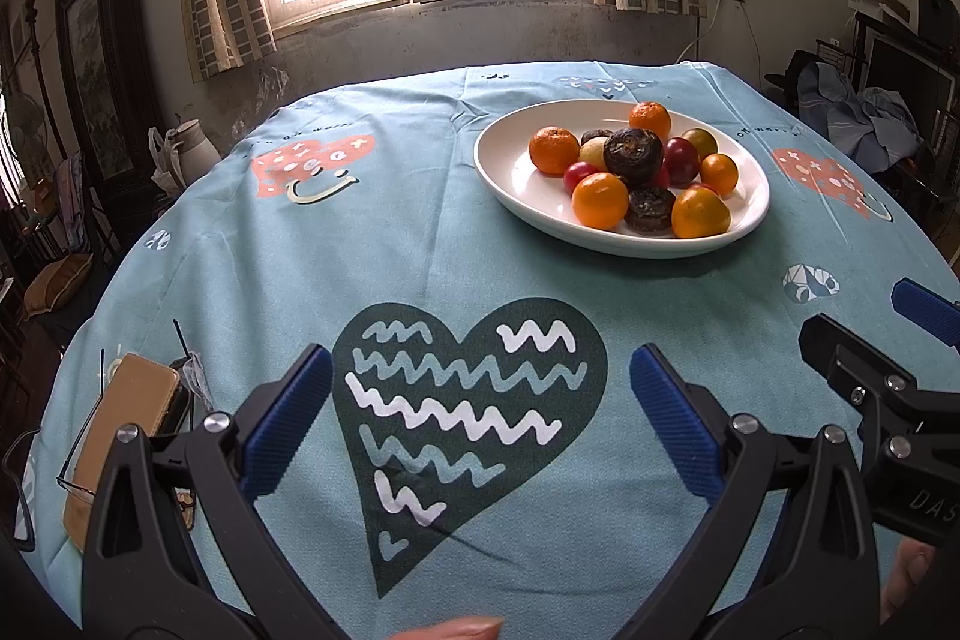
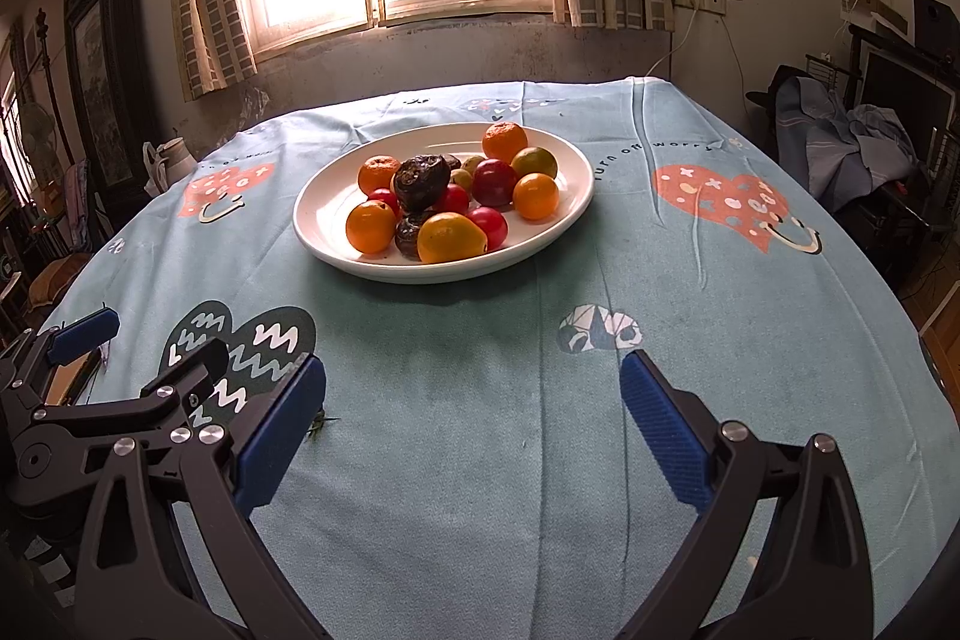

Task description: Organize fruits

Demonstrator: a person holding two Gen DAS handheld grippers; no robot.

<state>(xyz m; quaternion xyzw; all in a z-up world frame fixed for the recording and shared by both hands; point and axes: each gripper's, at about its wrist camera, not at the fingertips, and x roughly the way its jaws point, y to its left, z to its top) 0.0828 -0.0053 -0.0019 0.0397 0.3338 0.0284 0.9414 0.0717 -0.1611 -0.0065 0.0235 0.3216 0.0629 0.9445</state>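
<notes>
Blue ribbed pads line the left gripper (image 1: pixel 480 418) and right gripper (image 2: pixel 474 421), both spread wide and empty above the desk (image 2: pixel 480 460). Its teal cloth bears hearts (one line reads "turn off worry"). Farther back, a white oval plate (image 2: pixel 336 214) holds the fruits (image 2: pixel 450 202): smooth oranges, red rounds, wrinkled dark ones.

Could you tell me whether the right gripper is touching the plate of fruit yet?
Apart. In the right wrist view, the open right gripper sits well short of the plate, with bare tablecloth showing between its fingertips and the plate's near rim.
</notes>
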